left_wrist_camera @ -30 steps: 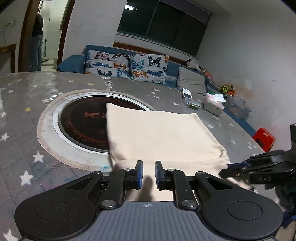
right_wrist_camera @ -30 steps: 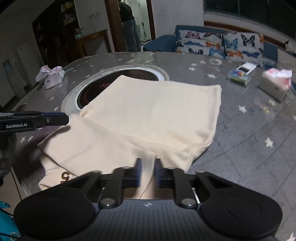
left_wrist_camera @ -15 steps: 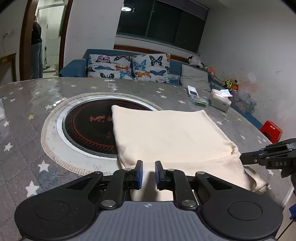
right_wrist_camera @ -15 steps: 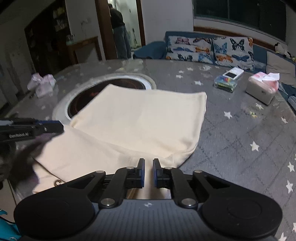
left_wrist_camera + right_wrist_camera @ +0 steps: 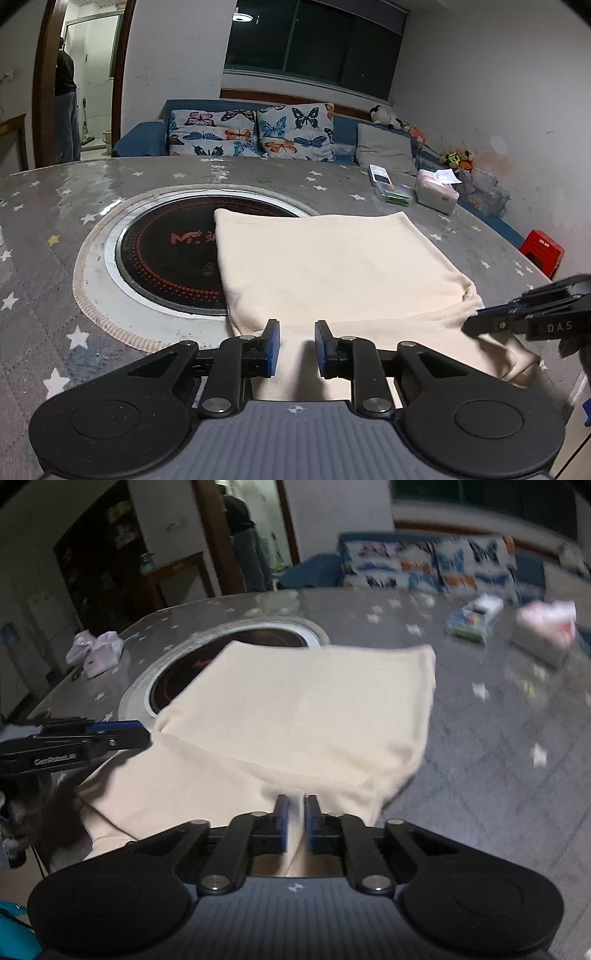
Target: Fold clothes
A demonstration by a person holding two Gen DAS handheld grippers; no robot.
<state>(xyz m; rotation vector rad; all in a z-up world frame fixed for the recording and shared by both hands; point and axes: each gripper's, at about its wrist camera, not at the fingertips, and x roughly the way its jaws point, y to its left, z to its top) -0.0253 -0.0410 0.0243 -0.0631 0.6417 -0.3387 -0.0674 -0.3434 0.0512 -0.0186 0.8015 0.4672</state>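
Note:
A cream garment point(image 5: 332, 273) lies partly folded on the star-patterned table point(image 5: 55, 206), its far part over the round black cooktop point(image 5: 166, 258). It also shows in the right wrist view point(image 5: 303, 709). My left gripper point(image 5: 296, 343) is over the garment's near edge, its jaws a small way apart with cloth showing in the gap. My right gripper point(image 5: 296, 819) sits at the near right edge, jaws narrowly apart around a cloth fold. Each gripper shows side-on in the other's view, the right one point(image 5: 524, 317) and the left one point(image 5: 81, 738).
A remote point(image 5: 380, 173), a small box point(image 5: 395, 194) and a tissue box point(image 5: 436, 192) stand at the table's far right. Plastic bags point(image 5: 96, 651) lie at the far left. A sofa with butterfly cushions point(image 5: 251, 133) is behind. A person point(image 5: 66, 99) stands in the doorway.
Both grippers have drawn back toward the near table edge and risen a little. The left jaws have opened slightly. The right view is blurred by motion.

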